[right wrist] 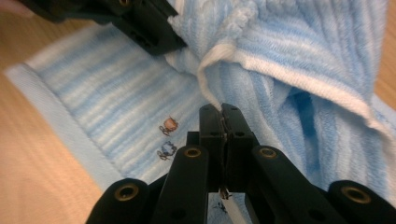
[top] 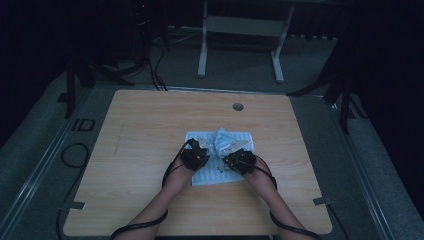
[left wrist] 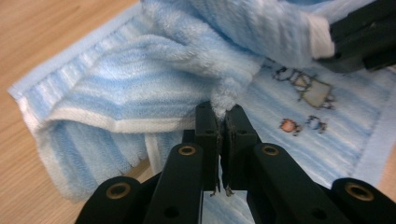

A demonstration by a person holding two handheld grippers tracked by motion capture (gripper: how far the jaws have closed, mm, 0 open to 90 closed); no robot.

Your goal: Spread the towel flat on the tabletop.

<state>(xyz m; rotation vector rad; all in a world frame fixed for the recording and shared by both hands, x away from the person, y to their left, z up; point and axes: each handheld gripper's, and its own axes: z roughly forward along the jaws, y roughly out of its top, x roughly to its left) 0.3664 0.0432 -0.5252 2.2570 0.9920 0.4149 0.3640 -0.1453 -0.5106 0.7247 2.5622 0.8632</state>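
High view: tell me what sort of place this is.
Probably a recording lab or studio: a lone wooden table on grey carpet, dark curtains around it, black stands with cables, and a white frame behind.

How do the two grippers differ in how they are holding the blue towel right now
The left gripper pinches a fluffy fold of the towel, while the right gripper pinches its white hemmed edge. In the high view, the left gripper sits at the towel's left side and the right gripper at its right. Both are black, shut, and lifting bunched cloth.
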